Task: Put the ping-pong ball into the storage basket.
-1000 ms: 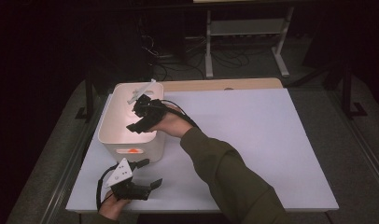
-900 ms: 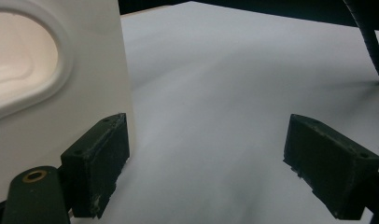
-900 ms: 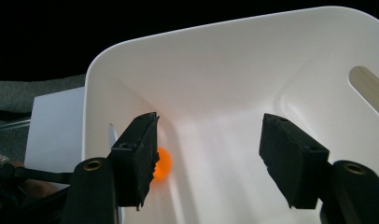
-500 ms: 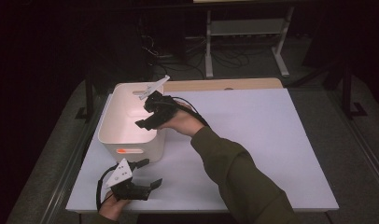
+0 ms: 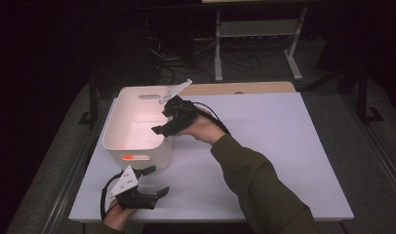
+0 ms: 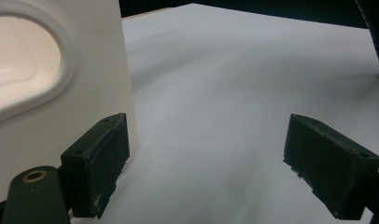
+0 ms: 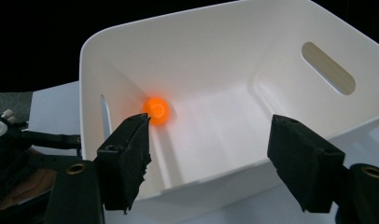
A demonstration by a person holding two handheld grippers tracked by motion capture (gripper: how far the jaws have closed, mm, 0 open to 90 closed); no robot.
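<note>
Over the right rim of the white bin [image 5: 137, 127] my right gripper [image 5: 168, 122] hangs, jaws spread and nothing between them; they have just been opening. From the right gripper view the reason is plain enough — the orange ball [image 7: 156, 110] sits on the bin floor against the near wall, well below my pads, so I judge the drop done and the hand free to come away. The ball's glow shows through the handle slot on the near wall in the high view.

My left gripper [image 5: 152, 184] rests low on the table [image 5: 293, 161] at the near edge, just beside the bin's near right corner. Its jaws stand wide and hold nothing; the left gripper view gives bare tabletop between them and the bin wall [image 6: 61, 93] with its oval handle cutout close by the left jaw. I take it as parked, out of the working hand's way.

Surroundings: white tabletop otherwise bare to the right, a wooden strip [image 5: 245, 87] along the far edge, a metal shelf frame [image 5: 257, 39] and loose cables on the dark floor beyond. Nothing blocks a retreat to the right — only the bin rim beneath my right jaws wants clearing, and the cable trailing over my right wrist.
</note>
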